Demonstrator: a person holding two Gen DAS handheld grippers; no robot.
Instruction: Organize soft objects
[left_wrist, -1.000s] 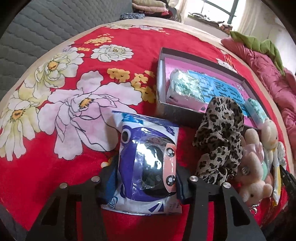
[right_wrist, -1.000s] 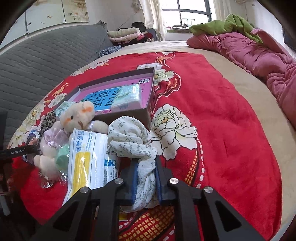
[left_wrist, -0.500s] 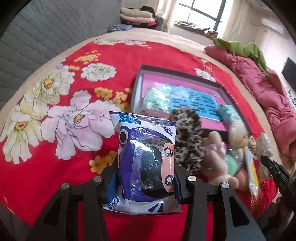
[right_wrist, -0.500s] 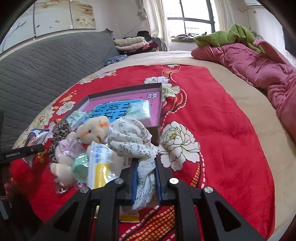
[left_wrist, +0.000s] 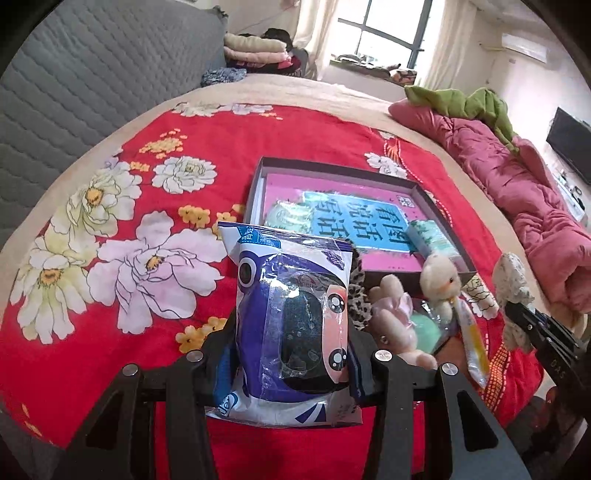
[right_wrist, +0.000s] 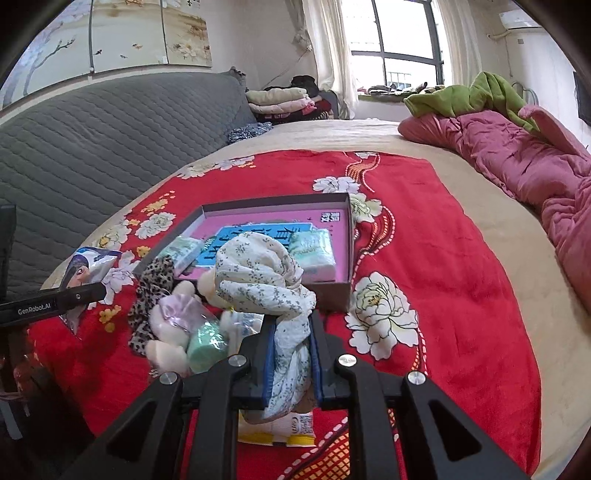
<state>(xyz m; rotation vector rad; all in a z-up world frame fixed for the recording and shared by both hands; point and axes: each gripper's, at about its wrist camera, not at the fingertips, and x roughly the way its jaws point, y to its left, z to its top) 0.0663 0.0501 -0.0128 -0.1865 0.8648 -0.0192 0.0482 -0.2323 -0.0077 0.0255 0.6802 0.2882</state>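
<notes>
My left hand-held gripper (left_wrist: 291, 354) is clamped on the packet (left_wrist: 293, 314), my right hand-held gripper (right_wrist: 291, 356) pinches the cloth (right_wrist: 264, 275), both lifted over the bed short of the box (right_wrist: 347, 254). The slick packet may slip; the dangling cloth could snag the toys (right_wrist: 173, 321). The box holds two tissue packs (right_wrist: 314, 251).

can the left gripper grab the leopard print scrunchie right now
Probably not. The left gripper is already shut on the blue packet, which also hides most of the leopard print scrunchie behind it. It would need to drop the packet first.
</notes>
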